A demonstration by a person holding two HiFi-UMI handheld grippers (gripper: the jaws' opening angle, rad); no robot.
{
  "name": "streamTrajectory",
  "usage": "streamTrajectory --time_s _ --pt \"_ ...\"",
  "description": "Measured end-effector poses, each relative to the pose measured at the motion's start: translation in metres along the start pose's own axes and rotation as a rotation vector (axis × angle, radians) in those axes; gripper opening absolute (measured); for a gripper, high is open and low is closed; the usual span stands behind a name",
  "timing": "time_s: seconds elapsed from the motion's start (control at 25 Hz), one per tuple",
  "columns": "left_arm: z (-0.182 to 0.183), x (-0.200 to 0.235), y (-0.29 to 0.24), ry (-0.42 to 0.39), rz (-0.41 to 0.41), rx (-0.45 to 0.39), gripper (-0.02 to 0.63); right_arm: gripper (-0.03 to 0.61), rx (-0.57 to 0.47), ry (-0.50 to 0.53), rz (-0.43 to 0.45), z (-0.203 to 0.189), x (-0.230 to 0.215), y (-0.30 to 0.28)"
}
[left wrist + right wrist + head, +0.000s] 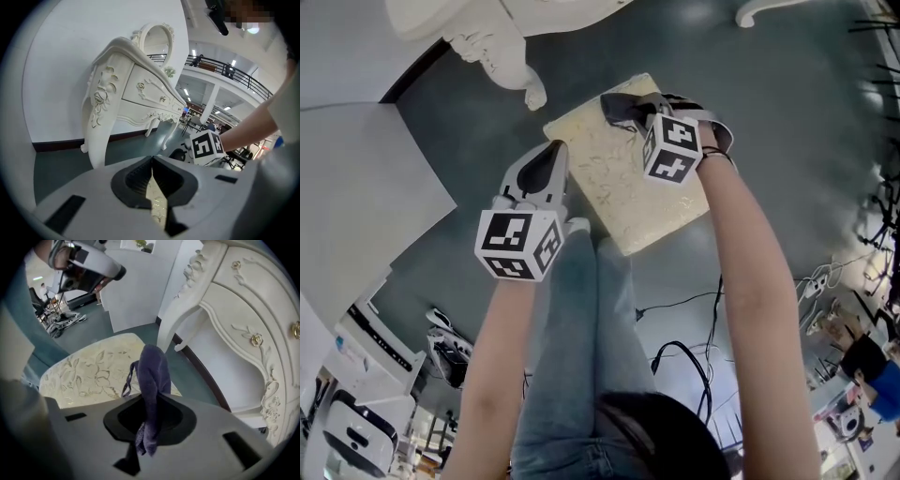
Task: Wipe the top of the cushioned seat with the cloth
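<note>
**Cloth pinched over the seat's far end**

Jaws of the right gripper (150,408) are clamped on a dark purple cloth (153,371). It bunches out ahead of the tips, and a loose tail hangs back between the pads. From the head view, this gripper (642,112) sits over the far right corner of the cushioned seat (628,197), with the cloth (622,107) spread across the seat's far edge. Whether the cloth presses on the cushion cannot be told.

The left gripper (152,180) has its jaws closed together on nothing, and only a sliver of cream floral cushion shows through the slit. It (551,155) points at the seat's left edge, well apart from the right one.

A white carved dressing table (126,89) stands just beyond the seat on the dark floor (769,75). The person's jeans (581,328) touch the seat's near end.
</note>
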State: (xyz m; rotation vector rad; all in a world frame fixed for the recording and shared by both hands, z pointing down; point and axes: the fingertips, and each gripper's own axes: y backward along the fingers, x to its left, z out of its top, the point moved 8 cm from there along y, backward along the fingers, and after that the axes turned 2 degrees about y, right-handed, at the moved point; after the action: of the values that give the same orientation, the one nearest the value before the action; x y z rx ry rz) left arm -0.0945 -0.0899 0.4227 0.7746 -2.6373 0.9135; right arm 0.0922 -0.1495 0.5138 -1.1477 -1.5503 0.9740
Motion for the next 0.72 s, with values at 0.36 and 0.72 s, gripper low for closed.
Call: streamTrajectory --time_s 0.36,0.72 --pt "-0.004 -0.006 -0.003 -0.002 -0.034 0.011 0.008 0.038 -0.002 -0.006 0.033 -0.015 0.032 0.011" --pt "-0.015 -0.026 0.006 -0.024 -0.034 0.019 0.008 0.038 -0.053 -0.069 0.015 -0.029 0.049 0.019"
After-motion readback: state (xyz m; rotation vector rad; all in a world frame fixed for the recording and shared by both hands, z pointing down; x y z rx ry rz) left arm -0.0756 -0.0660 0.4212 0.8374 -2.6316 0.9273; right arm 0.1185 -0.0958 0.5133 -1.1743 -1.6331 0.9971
